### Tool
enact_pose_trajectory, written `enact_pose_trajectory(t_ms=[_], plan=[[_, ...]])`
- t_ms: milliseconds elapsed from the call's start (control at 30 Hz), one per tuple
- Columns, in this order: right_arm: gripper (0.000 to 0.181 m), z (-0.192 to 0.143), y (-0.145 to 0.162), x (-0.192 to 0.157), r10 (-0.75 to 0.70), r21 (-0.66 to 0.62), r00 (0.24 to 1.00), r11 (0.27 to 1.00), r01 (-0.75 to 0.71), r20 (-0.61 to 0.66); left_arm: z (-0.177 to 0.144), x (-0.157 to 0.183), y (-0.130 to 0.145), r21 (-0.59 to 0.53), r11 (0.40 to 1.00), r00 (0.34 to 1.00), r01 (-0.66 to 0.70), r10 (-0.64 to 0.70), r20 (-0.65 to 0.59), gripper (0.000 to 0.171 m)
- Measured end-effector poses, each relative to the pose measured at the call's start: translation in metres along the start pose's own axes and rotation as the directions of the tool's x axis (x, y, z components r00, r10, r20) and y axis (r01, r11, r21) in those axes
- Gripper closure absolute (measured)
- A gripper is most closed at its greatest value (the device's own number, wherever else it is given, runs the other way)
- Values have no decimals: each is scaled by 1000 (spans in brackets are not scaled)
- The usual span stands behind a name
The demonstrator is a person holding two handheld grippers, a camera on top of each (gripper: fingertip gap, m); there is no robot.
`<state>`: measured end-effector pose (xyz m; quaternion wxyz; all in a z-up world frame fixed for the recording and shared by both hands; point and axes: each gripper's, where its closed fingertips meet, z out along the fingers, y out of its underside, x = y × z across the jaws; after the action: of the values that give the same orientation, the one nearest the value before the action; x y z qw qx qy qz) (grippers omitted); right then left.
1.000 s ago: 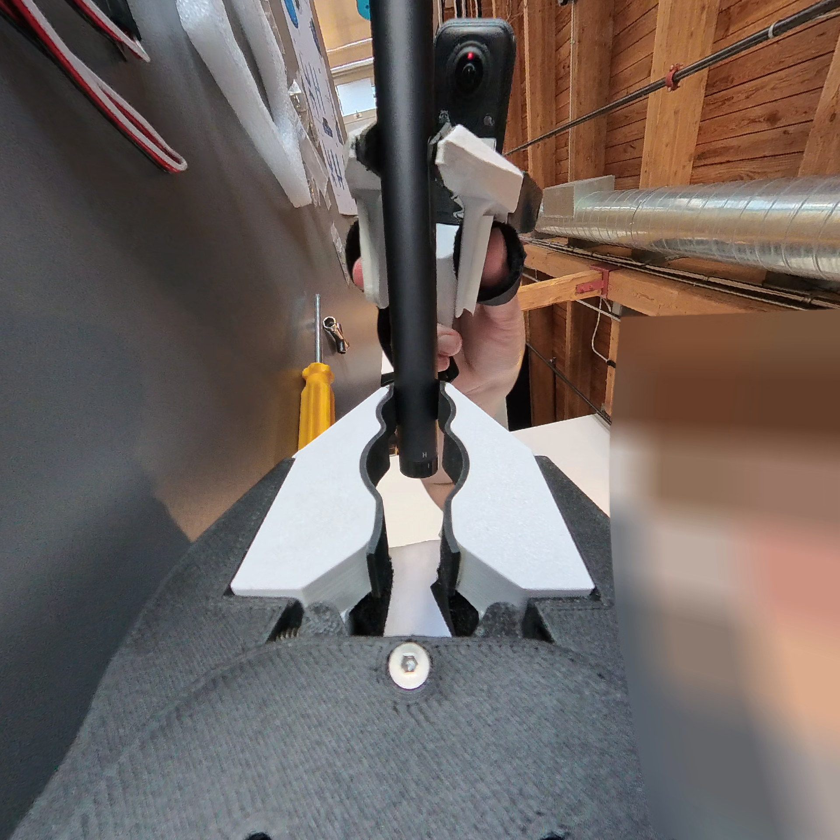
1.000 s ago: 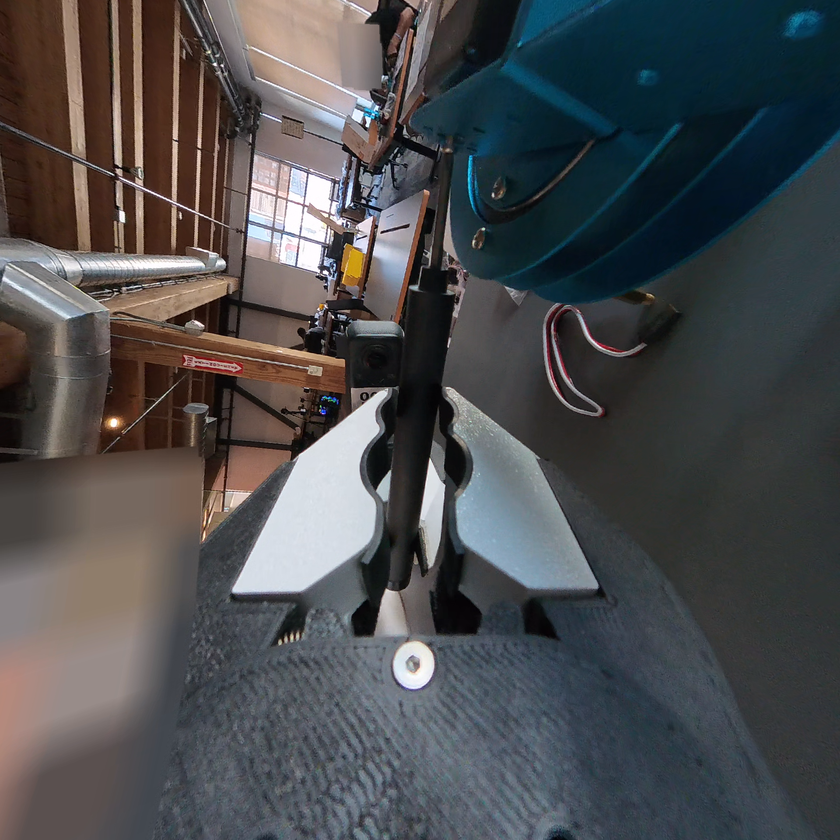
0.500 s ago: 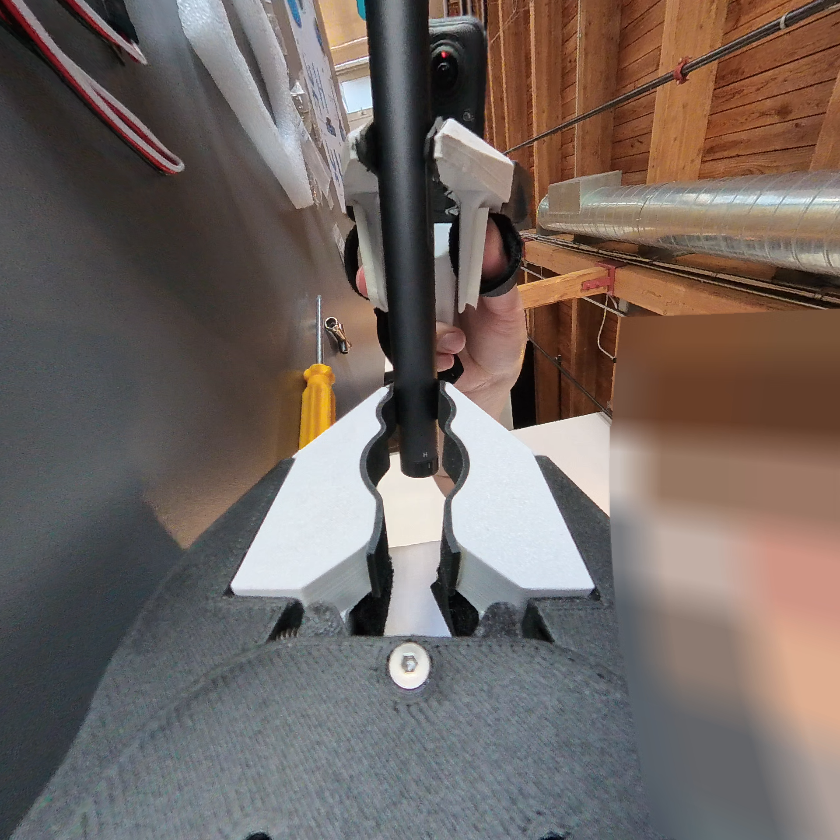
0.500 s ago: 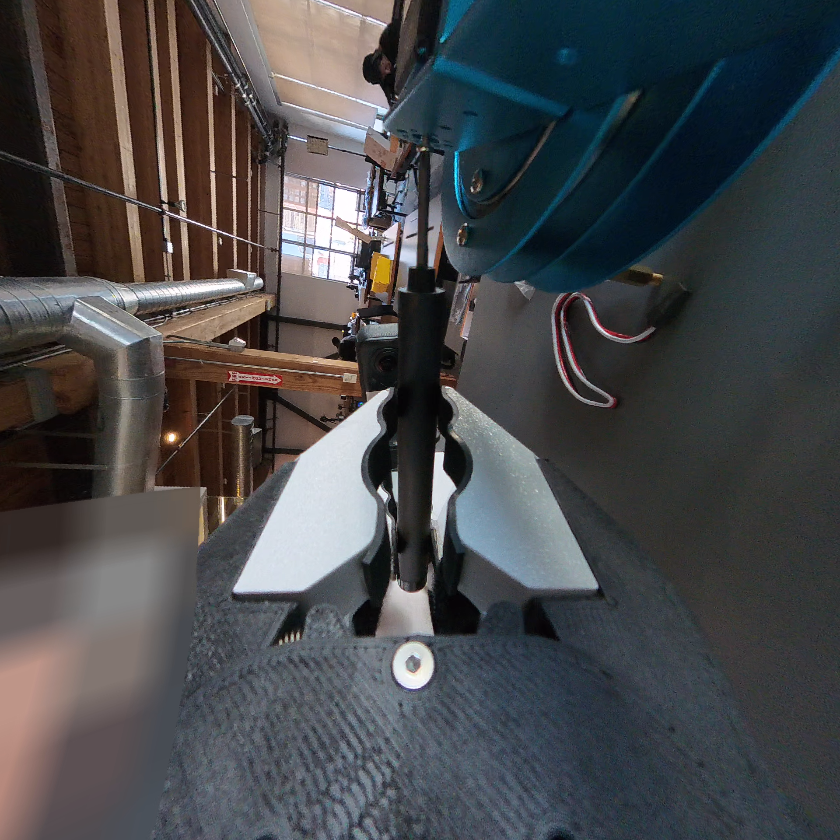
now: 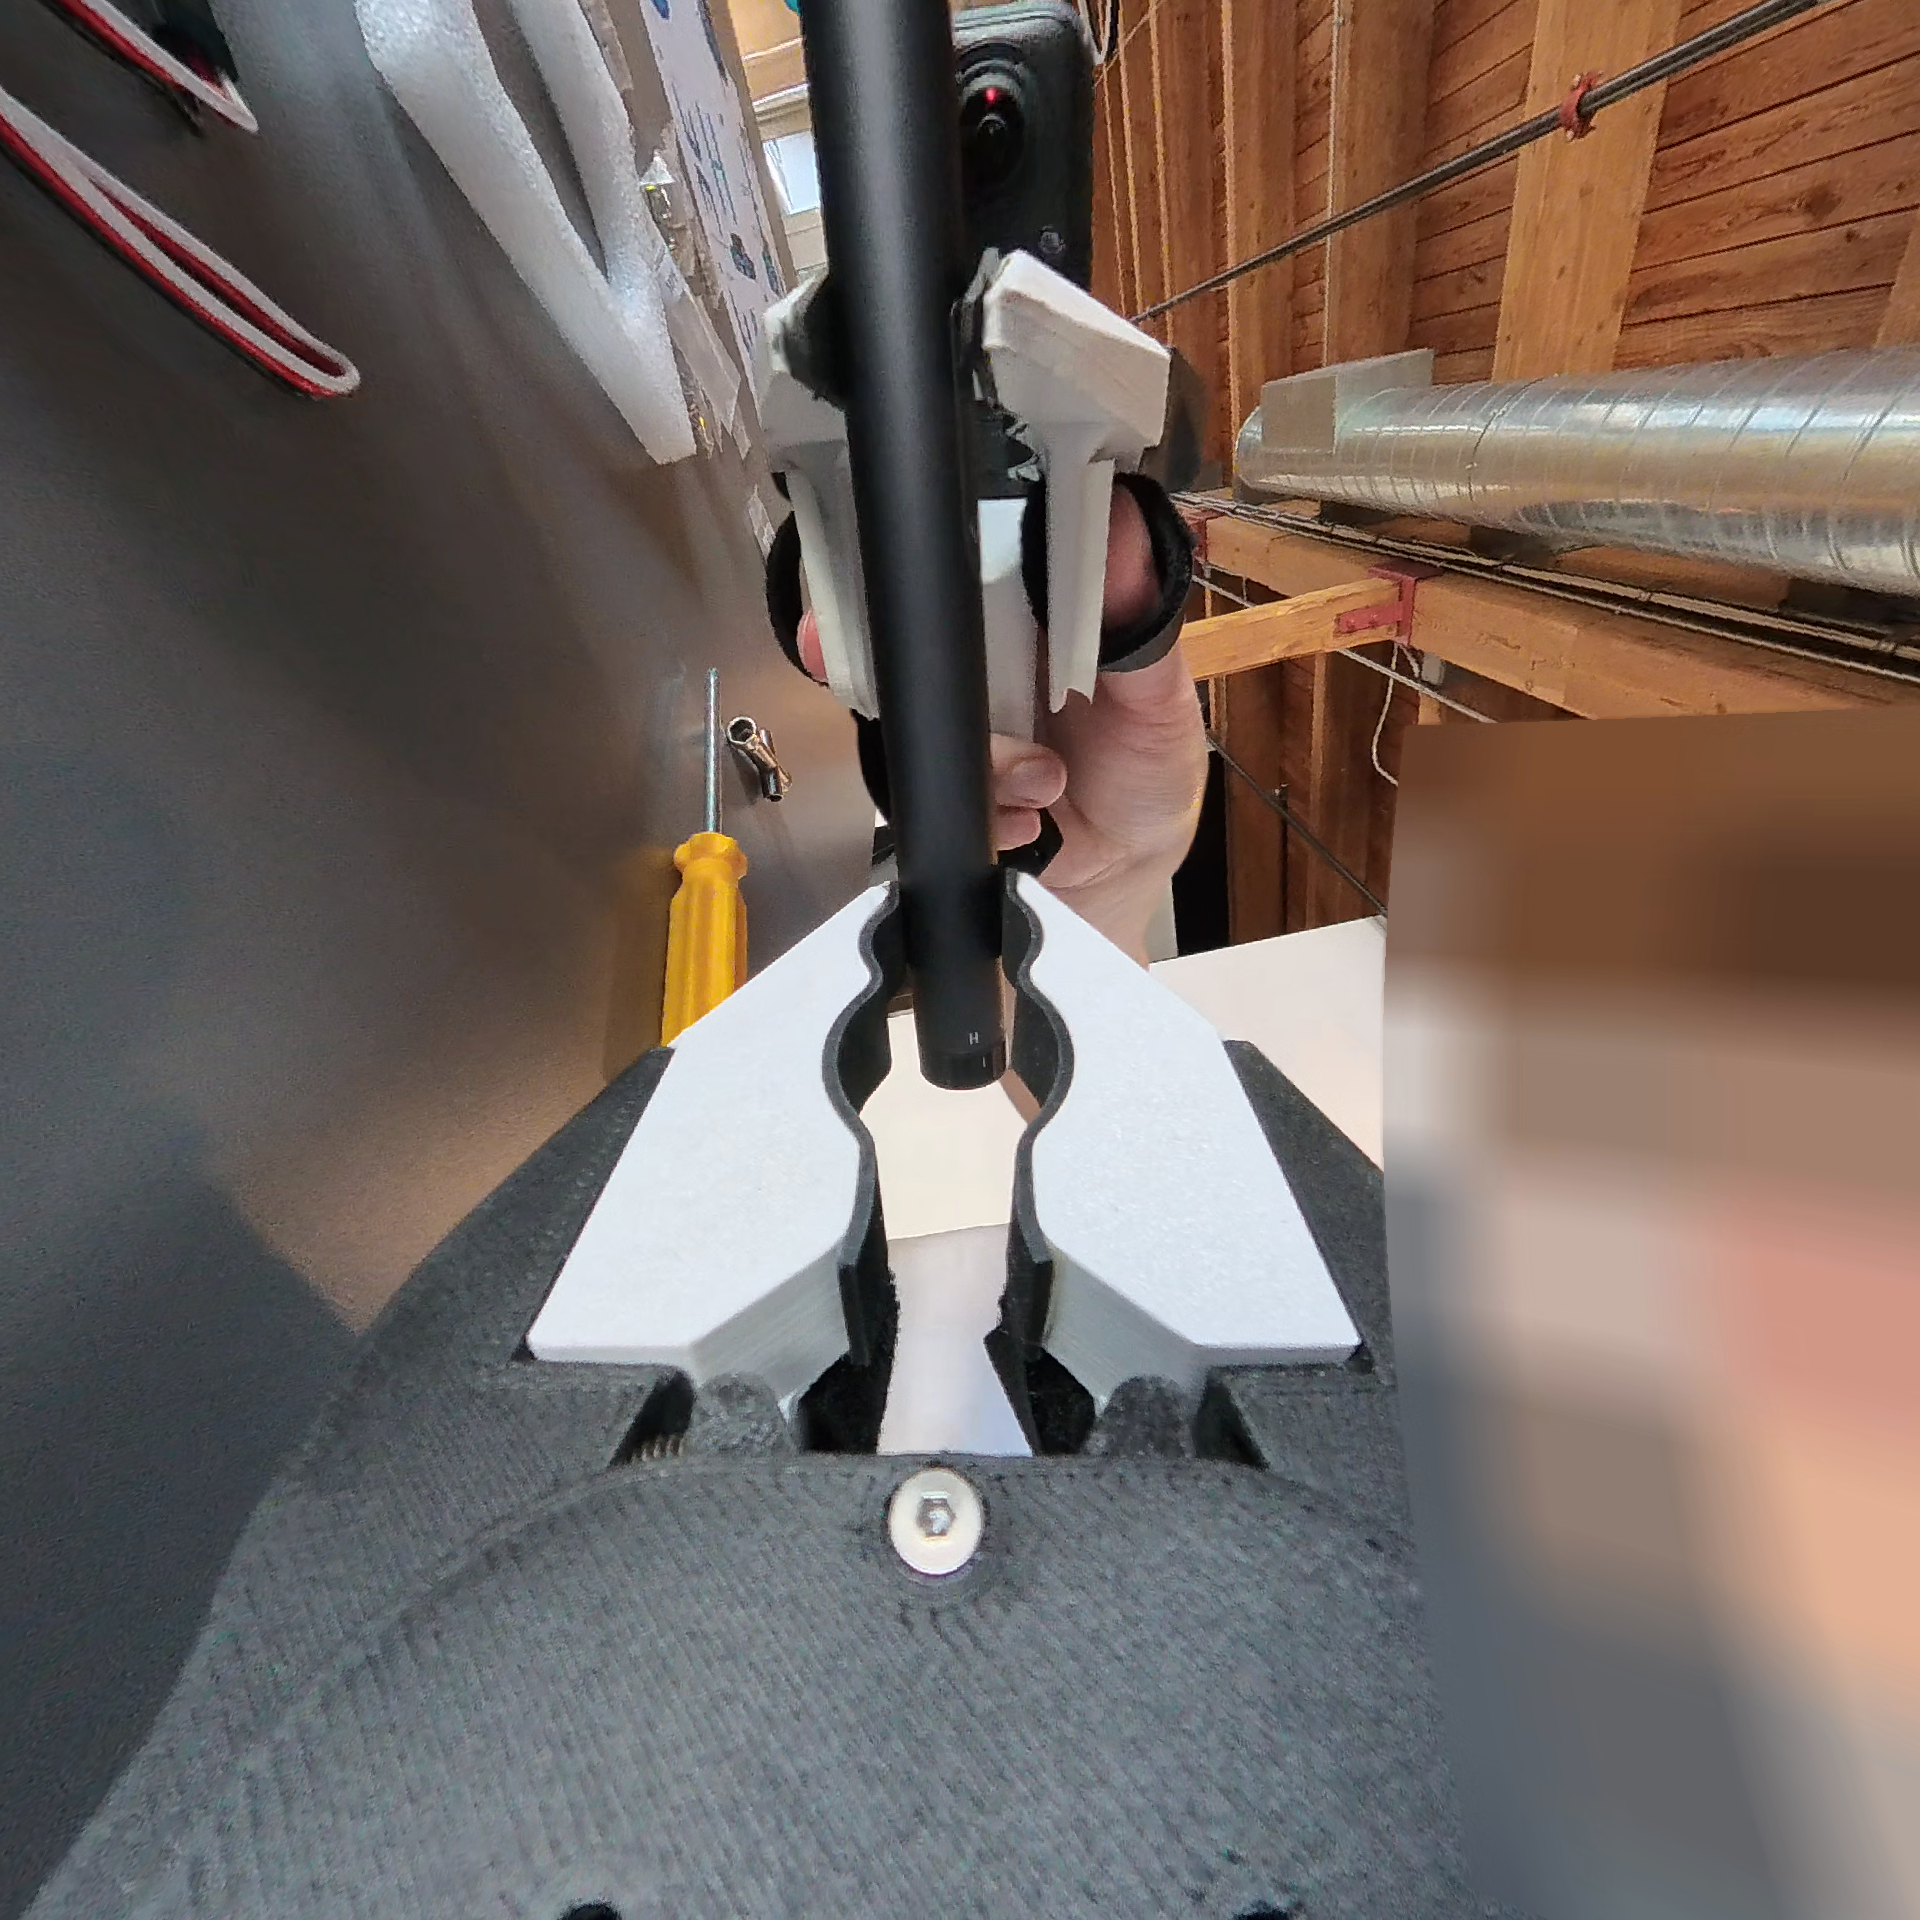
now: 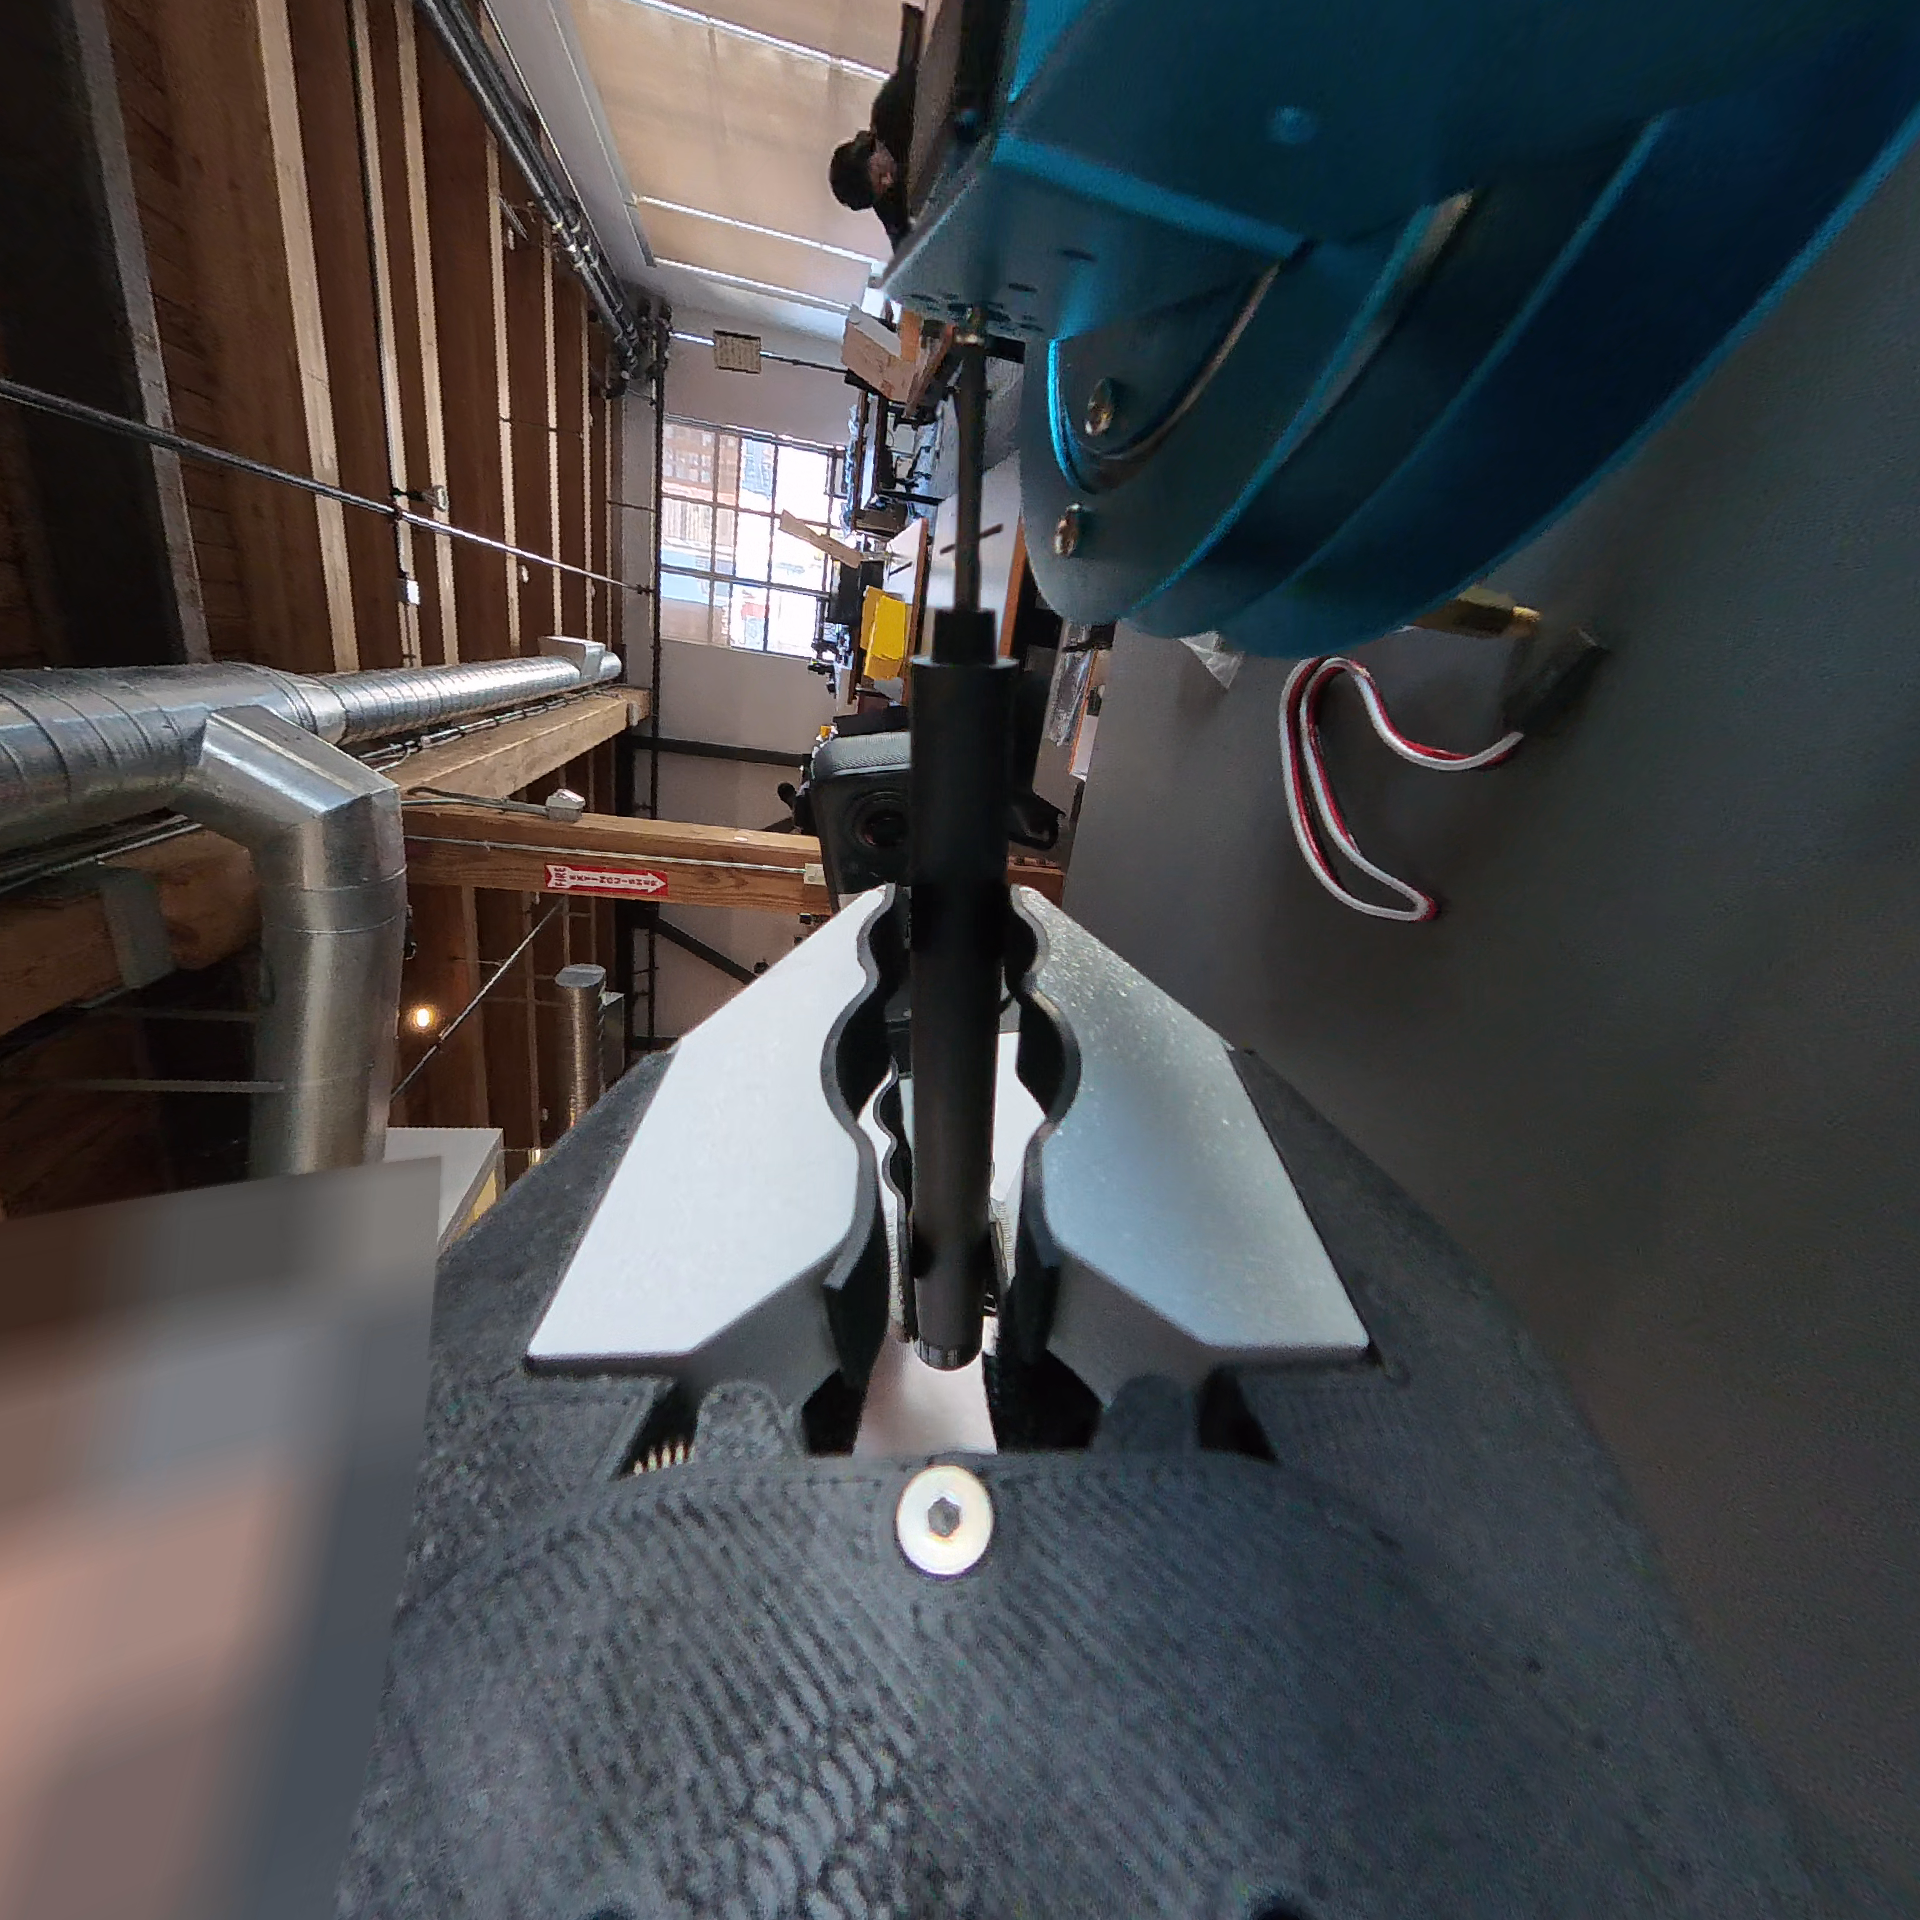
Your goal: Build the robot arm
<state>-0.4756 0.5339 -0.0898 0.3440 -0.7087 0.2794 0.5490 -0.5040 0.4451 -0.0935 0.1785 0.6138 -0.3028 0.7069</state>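
My left gripper (image 5: pixel 943 914) clamps the black rod (image 5: pixel 914 540) near its butt end. My right gripper (image 6: pixel 948 1091) grips the same rod farther along. Yellow screwdriver (image 5: pixel 704 935) lies on the grey surface (image 5: pixel 260 831), well clear; blue housing (image 6: pixel 1455 312) sits by the rod's thin end.

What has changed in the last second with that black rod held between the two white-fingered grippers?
The long black metal rod has slid deeper between the right gripper fingers, its end now near their base, and straightened from a slight tilt. The blue machine housing looms closer in that view. The left gripper stays clamped near the rod's other end; the yellow-handled screwdriver has not moved.
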Motion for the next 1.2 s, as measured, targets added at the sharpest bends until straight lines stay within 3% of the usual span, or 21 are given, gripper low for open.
enact_pose_trajectory(t_ms=[467, 1200], plan=[[165, -1, 0, 3, -4, -25, 995, 1000, 1, -99, 2, 1, 1, -26, 1000, 1000, -3, 3, 2, 156], [166, -3, -1, 0, 49, 16, 998, 999, -49, -40, 3, 4, 2, -67, 998, 1000, -3, 2, -8, 155]])
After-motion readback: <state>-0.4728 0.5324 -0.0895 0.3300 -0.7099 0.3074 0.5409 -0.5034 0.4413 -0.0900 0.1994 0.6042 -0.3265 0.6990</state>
